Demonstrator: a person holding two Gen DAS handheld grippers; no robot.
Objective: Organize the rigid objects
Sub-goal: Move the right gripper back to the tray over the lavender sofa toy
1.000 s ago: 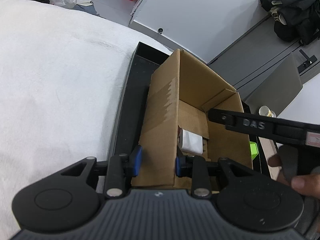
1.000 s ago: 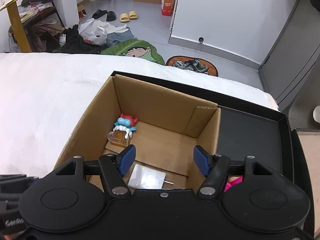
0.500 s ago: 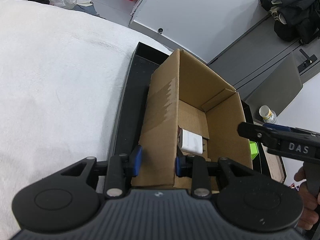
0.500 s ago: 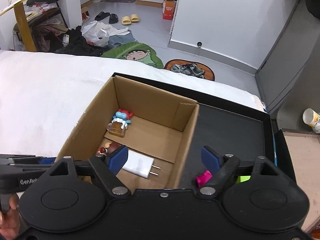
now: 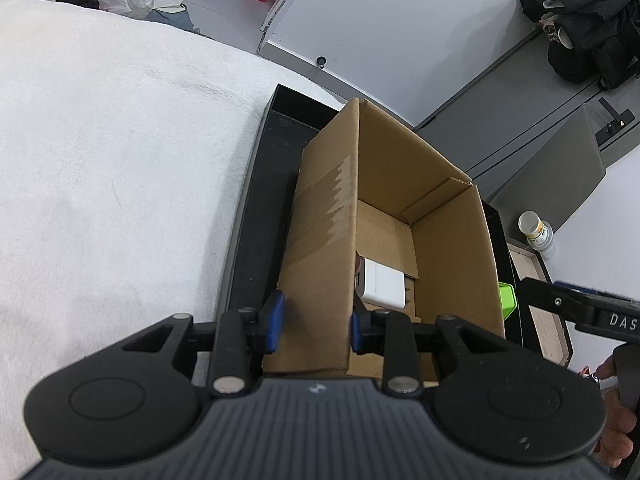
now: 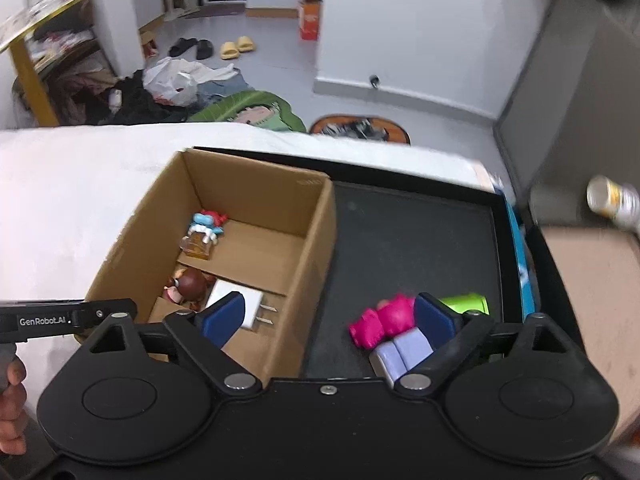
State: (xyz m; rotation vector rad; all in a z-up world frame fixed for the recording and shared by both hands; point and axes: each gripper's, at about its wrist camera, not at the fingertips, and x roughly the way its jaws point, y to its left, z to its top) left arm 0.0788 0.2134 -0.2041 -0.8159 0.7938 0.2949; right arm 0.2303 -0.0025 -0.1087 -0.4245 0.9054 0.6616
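Observation:
An open cardboard box [image 5: 448,216] [image 6: 316,236] stands in a black tray [image 6: 412,236]. Inside lie a white plug adapter [image 5: 382,284] [image 6: 234,298], a blue and red figurine on an amber block [image 6: 204,228] and a brown-haired doll [image 6: 188,284]. My left gripper [image 5: 316,320] is shut on the box's near left wall. My right gripper [image 6: 328,316] is open and empty, above the box's right wall. On the tray beside the box lie a pink toy [image 6: 384,318], a lilac block [image 6: 402,350] and a green piece [image 6: 466,304] [image 5: 507,300].
The tray [image 5: 256,224] rests on a white cloth-covered surface [image 5: 120,184]. A small bottle [image 5: 536,232] stands on a wooden board to the right. Clothes, bags and slippers lie on the floor beyond. The left gripper's body [image 6: 68,320] shows at the box's left.
My right gripper has pulled back out of the box and moved right, opening wider, so the tray's toys now show. The left gripper has kept its grip on the box wall.

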